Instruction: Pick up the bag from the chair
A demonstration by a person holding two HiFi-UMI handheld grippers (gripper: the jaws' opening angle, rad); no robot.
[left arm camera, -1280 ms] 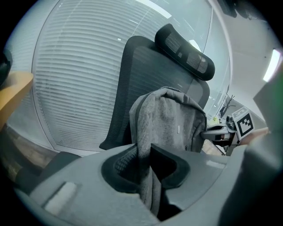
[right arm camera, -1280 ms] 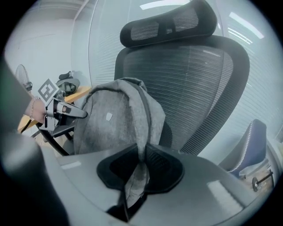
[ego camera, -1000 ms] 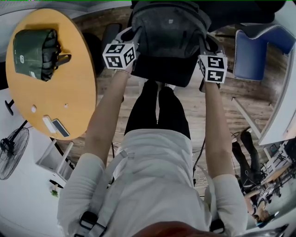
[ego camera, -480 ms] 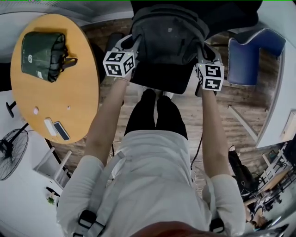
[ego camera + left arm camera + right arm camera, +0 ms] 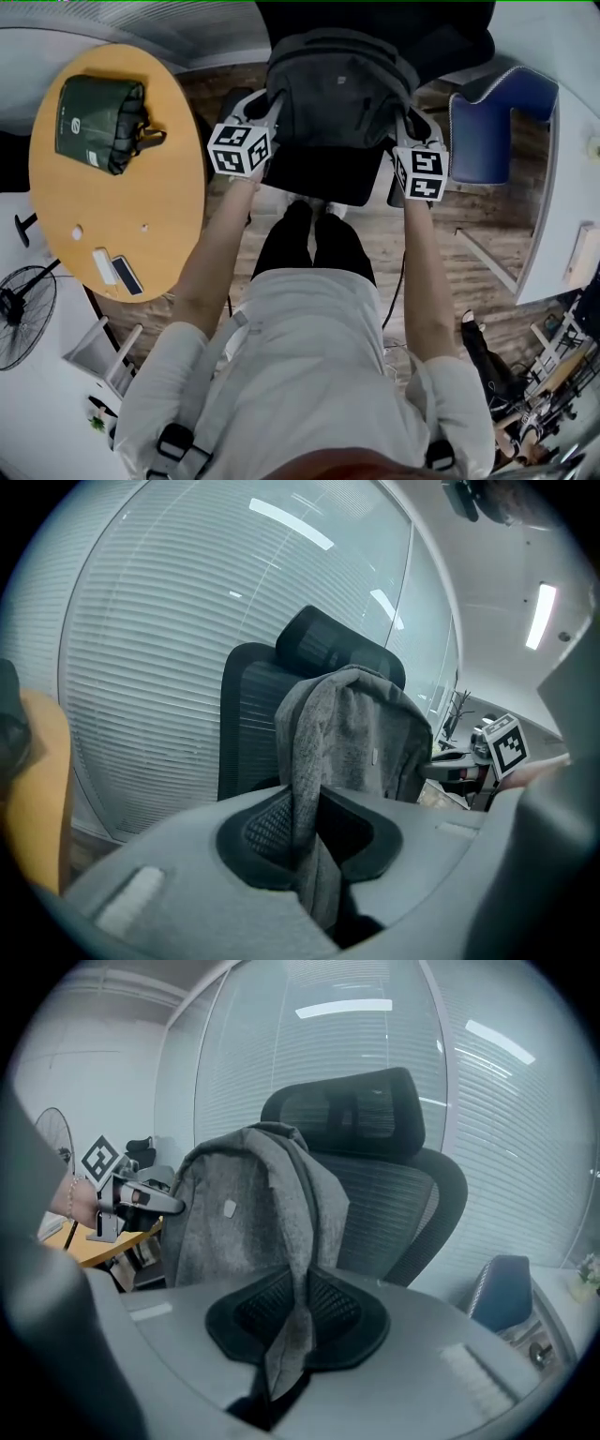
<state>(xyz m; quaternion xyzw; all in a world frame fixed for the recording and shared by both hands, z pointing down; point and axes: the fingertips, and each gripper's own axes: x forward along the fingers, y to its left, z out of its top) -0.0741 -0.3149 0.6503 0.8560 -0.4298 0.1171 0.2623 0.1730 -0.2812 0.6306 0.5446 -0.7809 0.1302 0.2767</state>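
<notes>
A grey backpack (image 5: 342, 84) hangs between my two grippers above the black office chair (image 5: 323, 169). My left gripper (image 5: 270, 105) is shut on a grey strap at the bag's left side; in the left gripper view the strap (image 5: 309, 789) runs down between the pads of that gripper (image 5: 314, 855). My right gripper (image 5: 405, 124) is shut on a strap at the bag's right side, and in the right gripper view the strap (image 5: 302, 1241) is pinched in its jaws (image 5: 295, 1326). The chair's mesh back (image 5: 394, 1194) stands behind the bag (image 5: 234, 1213).
A round orange table (image 5: 178, 206) at the left carries a dark green bag (image 5: 98, 122) and a phone (image 5: 124, 275). A blue chair (image 5: 487, 127) stands at the right beside a white desk (image 5: 562, 187). A fan (image 5: 23, 314) is at the lower left.
Both grippers have risen together with the grey backpack held between them, lifting it higher above the chair seat. The grip on both straps is unchanged.
</notes>
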